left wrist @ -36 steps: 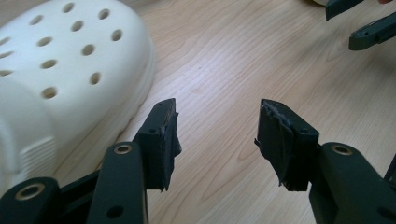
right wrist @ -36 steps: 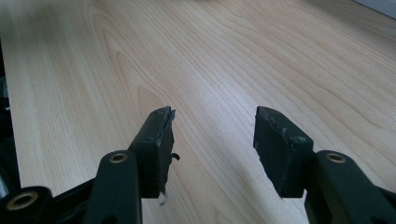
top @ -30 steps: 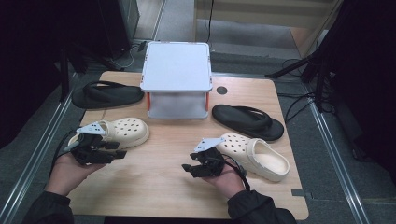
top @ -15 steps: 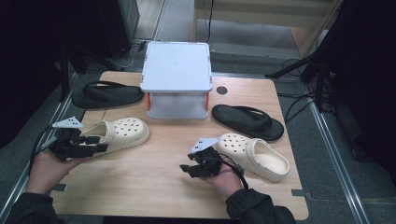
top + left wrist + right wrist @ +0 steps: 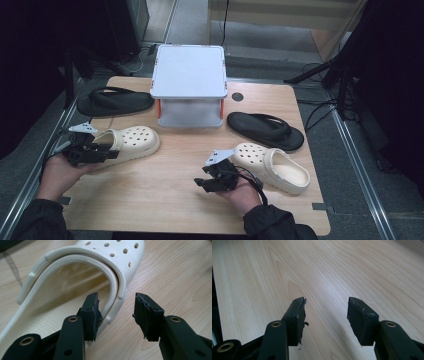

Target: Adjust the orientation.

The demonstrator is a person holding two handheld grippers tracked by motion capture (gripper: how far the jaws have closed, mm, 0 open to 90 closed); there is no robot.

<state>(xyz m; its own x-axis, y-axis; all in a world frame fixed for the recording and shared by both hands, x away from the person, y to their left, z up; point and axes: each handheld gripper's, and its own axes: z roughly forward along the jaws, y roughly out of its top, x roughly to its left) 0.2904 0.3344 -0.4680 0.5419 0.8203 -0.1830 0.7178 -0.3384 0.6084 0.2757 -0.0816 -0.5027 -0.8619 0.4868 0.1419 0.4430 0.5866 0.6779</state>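
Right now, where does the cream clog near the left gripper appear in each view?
High view: cream clog at left, toe pointing right.
Left gripper view: upper left, its side wall between the open jaws.
Right gripper view: wooden table, no clog.
Shared landmark: the wooden table.

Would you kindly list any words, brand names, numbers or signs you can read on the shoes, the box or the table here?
None can be read.
Cream clog between the left gripper jaws: plain holes and strap, no lettering showing.
Second cream clog, black sandals: no marks to make out.
Grey box: blank lid.
Table: bare wood grain.
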